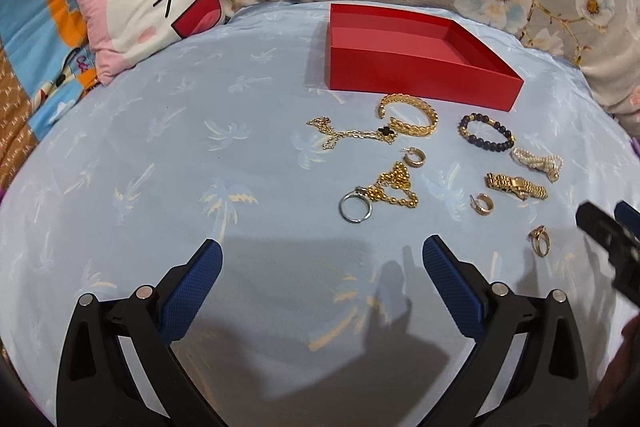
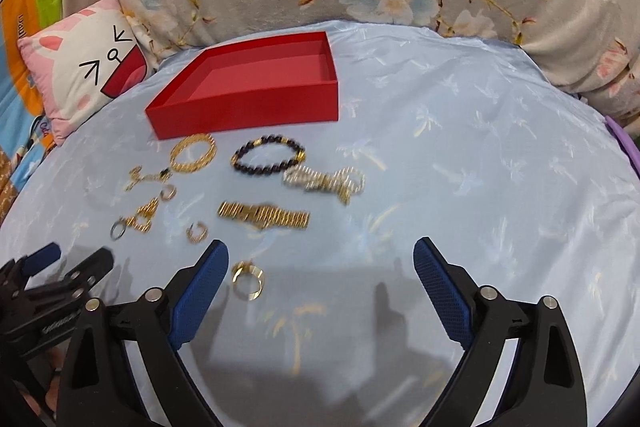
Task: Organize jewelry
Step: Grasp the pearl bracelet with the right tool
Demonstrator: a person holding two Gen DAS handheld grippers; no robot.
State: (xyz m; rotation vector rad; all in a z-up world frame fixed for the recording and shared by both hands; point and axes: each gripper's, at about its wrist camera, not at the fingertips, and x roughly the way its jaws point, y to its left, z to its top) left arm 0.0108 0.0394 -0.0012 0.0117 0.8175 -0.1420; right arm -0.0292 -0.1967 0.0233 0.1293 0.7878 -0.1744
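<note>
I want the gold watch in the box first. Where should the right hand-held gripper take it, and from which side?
Grip the gold watch at its case, mid-strap, coming down from above. It lies flat and stretched out sideways, so the fingers can straddle its narrow width. The right hand-held gripper is open with nothing between its fingers.

Jewelry (image 1: 408,121) before box (image 1: 416,73)
</note>
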